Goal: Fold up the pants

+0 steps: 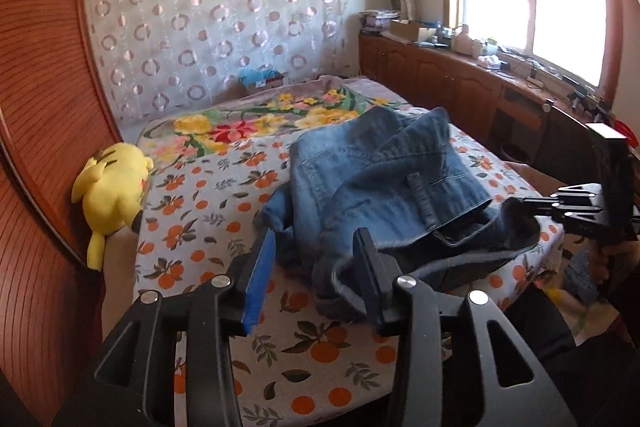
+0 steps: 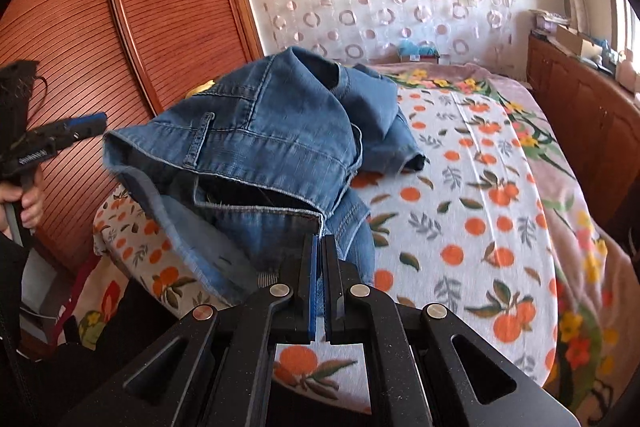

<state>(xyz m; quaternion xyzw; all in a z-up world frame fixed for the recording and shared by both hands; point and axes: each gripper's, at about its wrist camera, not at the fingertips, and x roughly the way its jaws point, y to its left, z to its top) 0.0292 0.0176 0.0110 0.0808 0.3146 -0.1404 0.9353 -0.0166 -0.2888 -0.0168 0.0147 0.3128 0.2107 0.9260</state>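
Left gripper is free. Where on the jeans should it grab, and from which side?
Probably the waistband edge of the jeans that droops toward the left gripper, opposite the corner the right gripper has pinched. That edge is a thick, free, stitched band lifted off the bedsheet, so open fingers can slide over it. Come in straight ahead and low from the near bed edge.

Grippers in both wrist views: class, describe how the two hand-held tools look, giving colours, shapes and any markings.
The left gripper and the right gripper are matte black, with angular linkage arms, triangular cut-outs, silver round pivot pins and blue finger pads. Small white lettering on the left one's side is unreadable.
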